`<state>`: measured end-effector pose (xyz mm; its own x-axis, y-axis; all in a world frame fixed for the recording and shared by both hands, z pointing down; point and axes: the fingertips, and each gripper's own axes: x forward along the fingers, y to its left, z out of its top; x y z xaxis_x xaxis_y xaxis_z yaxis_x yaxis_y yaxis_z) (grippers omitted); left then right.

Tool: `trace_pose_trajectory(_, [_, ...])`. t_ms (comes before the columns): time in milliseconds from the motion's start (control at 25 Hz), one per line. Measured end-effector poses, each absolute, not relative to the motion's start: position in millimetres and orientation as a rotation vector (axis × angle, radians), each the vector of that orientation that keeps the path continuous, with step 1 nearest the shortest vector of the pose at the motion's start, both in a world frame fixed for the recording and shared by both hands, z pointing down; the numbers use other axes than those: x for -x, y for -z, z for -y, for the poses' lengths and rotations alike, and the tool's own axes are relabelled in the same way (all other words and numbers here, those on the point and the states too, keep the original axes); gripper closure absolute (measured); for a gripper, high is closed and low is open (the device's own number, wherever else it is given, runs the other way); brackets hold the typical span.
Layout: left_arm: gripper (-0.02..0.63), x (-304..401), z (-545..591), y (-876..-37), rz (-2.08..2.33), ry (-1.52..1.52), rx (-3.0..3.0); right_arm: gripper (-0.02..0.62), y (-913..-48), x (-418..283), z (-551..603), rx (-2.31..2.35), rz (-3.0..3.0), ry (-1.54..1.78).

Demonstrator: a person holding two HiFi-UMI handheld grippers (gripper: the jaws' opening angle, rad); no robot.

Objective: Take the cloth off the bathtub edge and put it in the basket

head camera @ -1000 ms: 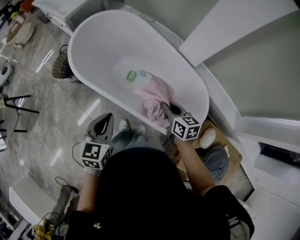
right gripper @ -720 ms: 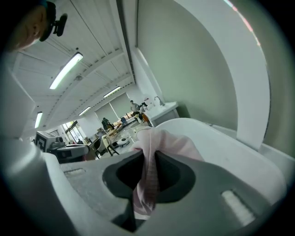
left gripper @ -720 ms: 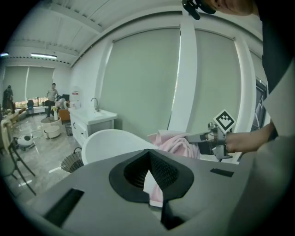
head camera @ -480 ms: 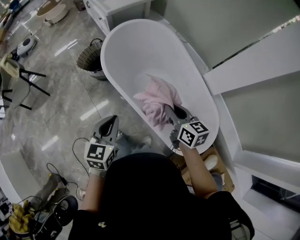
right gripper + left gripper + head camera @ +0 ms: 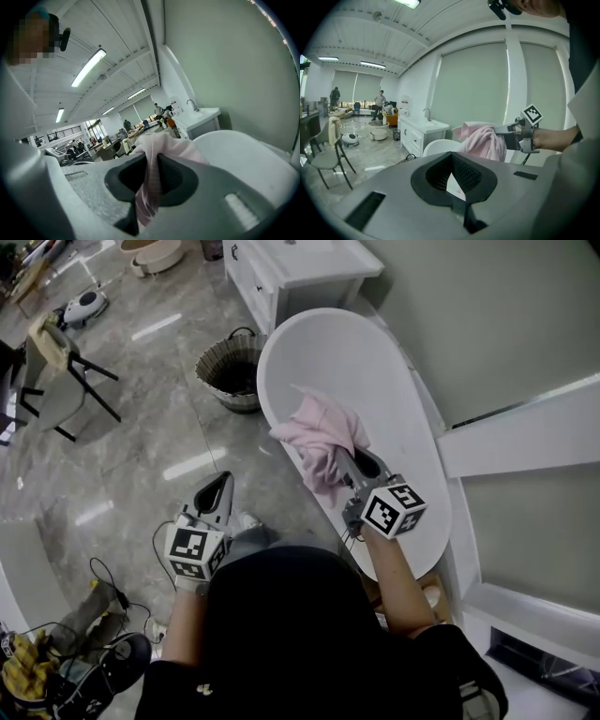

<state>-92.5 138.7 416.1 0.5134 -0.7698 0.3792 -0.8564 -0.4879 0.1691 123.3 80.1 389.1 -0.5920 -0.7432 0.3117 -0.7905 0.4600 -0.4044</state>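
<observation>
A pink cloth point(image 5: 322, 439) hangs bunched above the near rim of the white bathtub point(image 5: 370, 362), off the edge. My right gripper point(image 5: 343, 456) is shut on it, and folds of the cloth point(image 5: 164, 146) run down between its jaws in the right gripper view. The woven basket point(image 5: 232, 371) stands on the floor beside the tub's far end, left of the cloth. My left gripper point(image 5: 223, 480) hovers over the floor left of the tub, shut with nothing in it. From the left gripper view point(image 5: 452, 157) the cloth point(image 5: 483, 140) shows held up at the right.
A white vanity cabinet point(image 5: 298, 273) with a sink stands behind the basket. A chair point(image 5: 58, 390) and a robot vacuum point(image 5: 85, 304) are on the marble floor at the left. Cables point(image 5: 105, 610) lie at the lower left. A cardboard box point(image 5: 429, 594) sits by the tub's near end.
The right gripper has lifted the cloth off the tub edge and carried it along the tub toward the basket end. The left gripper moved along with it, staying shut.
</observation>
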Motion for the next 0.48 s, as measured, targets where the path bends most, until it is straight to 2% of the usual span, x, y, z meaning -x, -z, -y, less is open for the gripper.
trace_pose_trajectory(480, [0.600, 174, -94, -411, 1.449, -0.303, -2.363, 0.544, -379, -28, -10, -1.258, 2.670, -0.788])
